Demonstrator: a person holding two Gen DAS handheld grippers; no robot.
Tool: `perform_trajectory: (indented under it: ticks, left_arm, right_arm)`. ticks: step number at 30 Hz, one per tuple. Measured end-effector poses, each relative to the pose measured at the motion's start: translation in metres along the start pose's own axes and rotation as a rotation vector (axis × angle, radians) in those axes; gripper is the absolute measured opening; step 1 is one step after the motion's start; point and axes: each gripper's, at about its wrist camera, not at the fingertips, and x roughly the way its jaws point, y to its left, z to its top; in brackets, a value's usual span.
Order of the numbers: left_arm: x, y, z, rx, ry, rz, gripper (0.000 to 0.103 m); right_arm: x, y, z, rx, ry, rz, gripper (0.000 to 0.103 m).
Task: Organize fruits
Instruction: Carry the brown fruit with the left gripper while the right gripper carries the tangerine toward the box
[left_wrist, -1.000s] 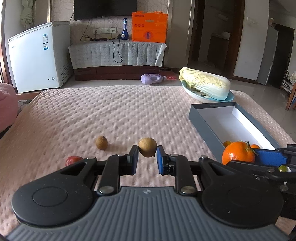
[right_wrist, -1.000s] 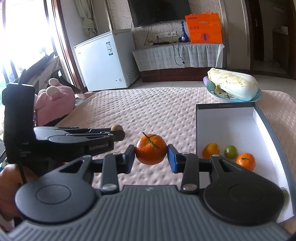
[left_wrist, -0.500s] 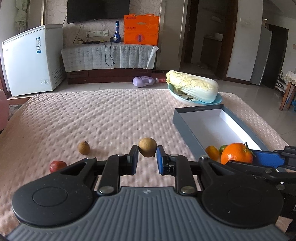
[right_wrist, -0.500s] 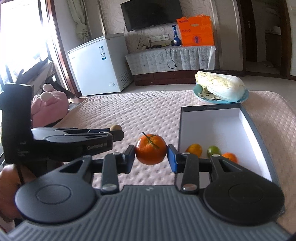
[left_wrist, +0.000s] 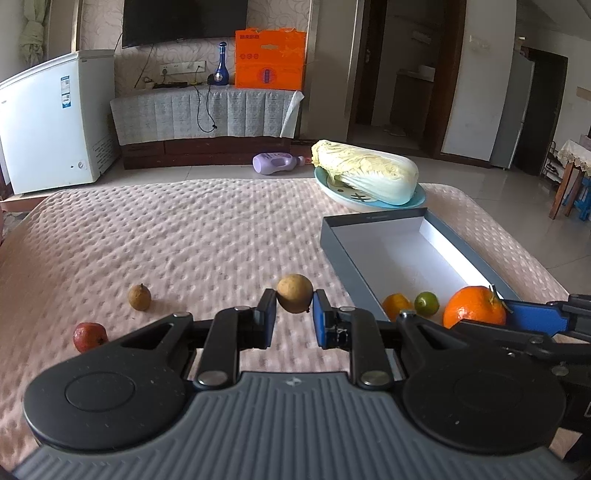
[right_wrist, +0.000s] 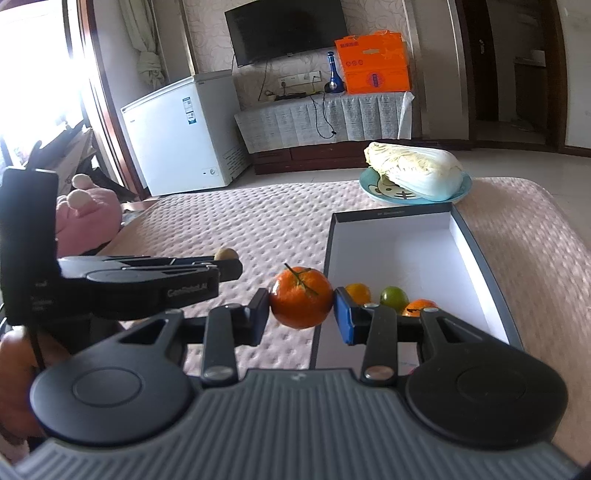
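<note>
My left gripper (left_wrist: 294, 317) is shut on a small brown round fruit (left_wrist: 294, 293), held above the pink cloth. My right gripper (right_wrist: 301, 314) is shut on an orange with a stem (right_wrist: 301, 297), just left of the grey box (right_wrist: 480, 258). That orange (left_wrist: 474, 307) and the right gripper also show at the right of the left wrist view. Inside the box's near end lie a small orange fruit (right_wrist: 357, 292), a green lime (right_wrist: 394, 298) and another orange (right_wrist: 419, 306). A second brown fruit (left_wrist: 139, 297) and a red fruit (left_wrist: 89, 336) rest on the cloth at left.
A blue plate (left_wrist: 369, 199) with a napa cabbage (left_wrist: 365, 171) stands beyond the box. The table wears a pink dotted cloth (left_wrist: 184, 236). A pink plush toy (right_wrist: 88, 221) sits off the table's left side. A white freezer (left_wrist: 51, 122) stands behind.
Both views have swung so the box and cabbage sit further left and nearer the centre. Both grips hold unchanged on their fruits.
</note>
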Motion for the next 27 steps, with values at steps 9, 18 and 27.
perform_trajectory:
  ticks: [9,18,27]
  left_arm:
    - [0.0,-0.007,0.0,0.015,-0.004,-0.007,0.025]
    - [0.001,-0.012,0.001,0.021,-0.007,-0.016,0.025]
    - [0.003,-0.011,0.0,0.017,-0.002,-0.011,0.025]
  right_arm:
    - [-0.006,-0.005,-0.001,0.007,-0.008,-0.005,0.041]
    - [-0.008,-0.008,-0.002,0.013,-0.007,-0.019,0.041]
    - [-0.009,-0.008,-0.002,0.02,-0.007,-0.025,0.041]
